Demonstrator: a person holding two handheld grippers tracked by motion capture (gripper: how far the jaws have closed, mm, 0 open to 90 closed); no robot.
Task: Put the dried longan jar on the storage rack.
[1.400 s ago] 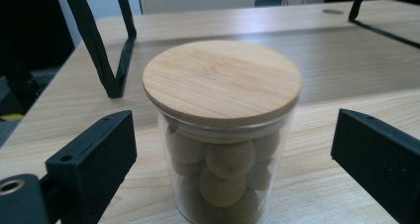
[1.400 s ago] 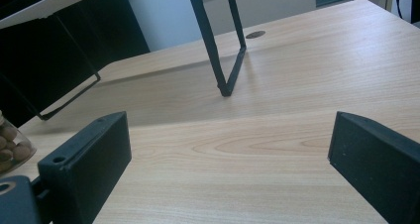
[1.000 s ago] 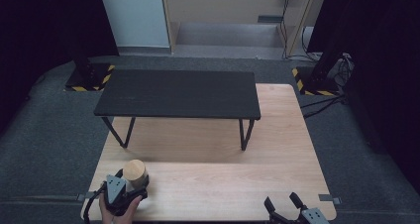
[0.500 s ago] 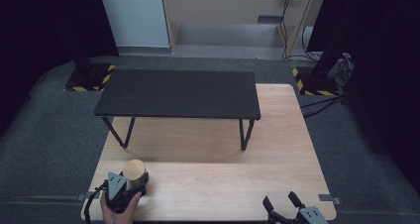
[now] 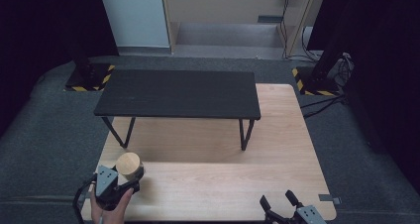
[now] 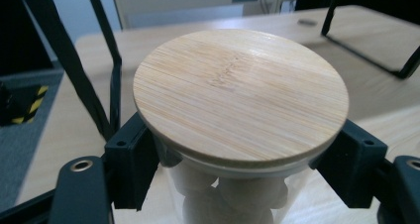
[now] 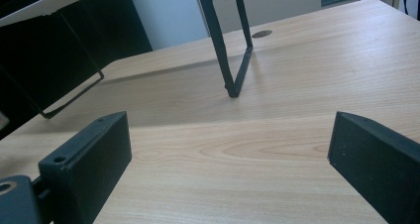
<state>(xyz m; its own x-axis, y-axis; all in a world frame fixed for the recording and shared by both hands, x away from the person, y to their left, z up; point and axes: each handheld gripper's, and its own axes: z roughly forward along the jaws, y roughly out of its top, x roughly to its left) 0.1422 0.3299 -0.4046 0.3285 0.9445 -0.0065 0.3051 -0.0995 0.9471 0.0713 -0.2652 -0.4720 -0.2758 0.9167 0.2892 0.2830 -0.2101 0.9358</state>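
A clear jar with a round bamboo lid and pale lumps inside stands near the front left corner of the wooden table; in the high view the jar sits just ahead of my left hand. My left gripper is shut on the jar, one jaw pressed against each side just under the lid, as the left gripper view shows. My right gripper rests at the front right edge, open, with bare wood between its jaws in the right gripper view.
A low black bench on thin metal legs spans the far half of the table. Dark grey carpet surrounds the table, with yellow-black striped stand bases and cables at the back.
The left gripper and the jar have shifted very slightly toward the front edge. The right gripper has barely moved.
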